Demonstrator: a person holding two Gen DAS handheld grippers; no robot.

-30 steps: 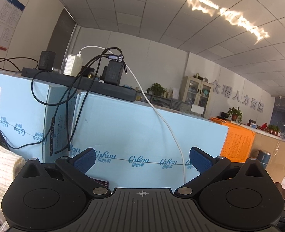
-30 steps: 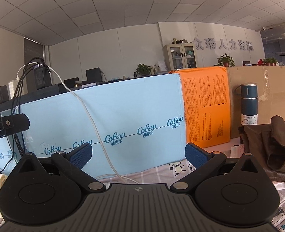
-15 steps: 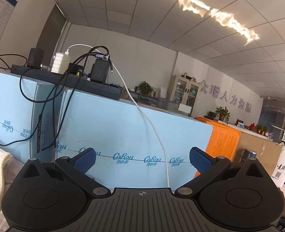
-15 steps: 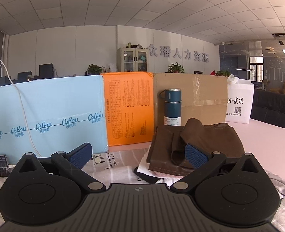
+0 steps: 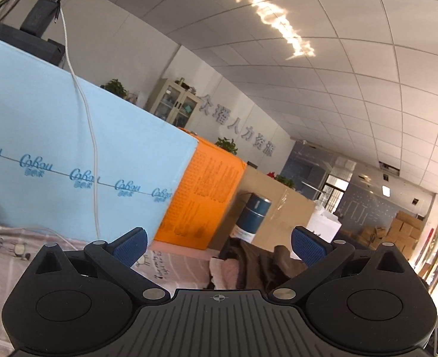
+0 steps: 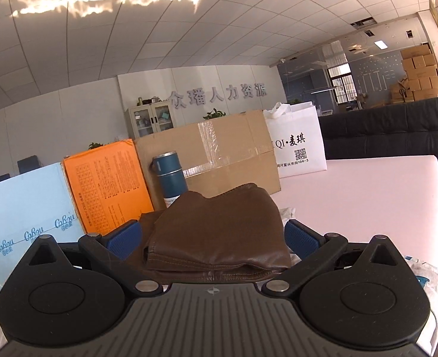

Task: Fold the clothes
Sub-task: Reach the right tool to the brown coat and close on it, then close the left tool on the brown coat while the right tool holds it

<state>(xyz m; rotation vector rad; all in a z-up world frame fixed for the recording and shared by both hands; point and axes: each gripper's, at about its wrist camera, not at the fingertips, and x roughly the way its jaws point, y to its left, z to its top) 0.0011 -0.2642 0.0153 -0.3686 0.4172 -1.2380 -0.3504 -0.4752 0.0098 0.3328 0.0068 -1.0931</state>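
Note:
A folded brown leather garment (image 6: 219, 232) lies on the table on top of other clothes. My right gripper (image 6: 213, 238) is open, its blue pads either side of the garment's near edge, close to it. In the left wrist view the same brown garment (image 5: 257, 264) lies further off, with a pale pink cloth (image 5: 225, 267) at its near side. My left gripper (image 5: 217, 245) is open and empty, tilted, above a printed checked sheet (image 5: 165, 264).
Behind the clothes stand a dark teal flask (image 6: 171, 175), an orange box (image 6: 106, 184), a cardboard box (image 6: 219, 154), a light blue box (image 5: 70, 154) and a white bag (image 6: 296, 142). A white cable (image 5: 91, 148) hangs down the blue box. The pink tabletop (image 6: 367, 196) stretches to the right.
Both grippers have swung to the right. The brown garment has come into the left view and now sits close between the right gripper's open fingers. The knitted cream cloth has left the view.

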